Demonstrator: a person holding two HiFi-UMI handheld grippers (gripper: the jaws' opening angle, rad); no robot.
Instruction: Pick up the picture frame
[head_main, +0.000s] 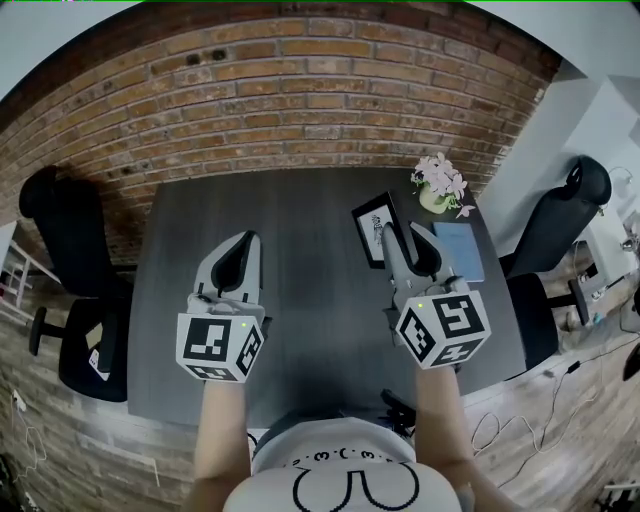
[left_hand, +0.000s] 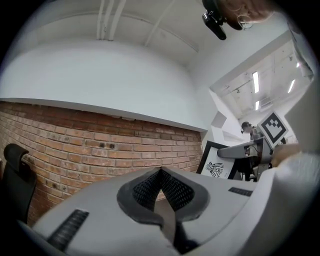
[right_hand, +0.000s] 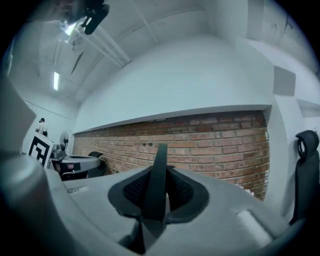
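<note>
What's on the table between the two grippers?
Nothing: in the head view, only bare dark table shows between the left gripper and the right gripper.

The left gripper (head_main: 243, 245) and the right gripper (head_main: 400, 238) are pale grey plastic with dark ribbed pads (left_hand: 145, 189); each carries a white cube (head_main: 220, 345) of black square markers with a green light; the person wears a white top (head_main: 330, 482) printed with black curves

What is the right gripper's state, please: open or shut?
Shut: the right gripper clamps the dark edge of the picture frame between its pads, as the right gripper view shows.
</note>
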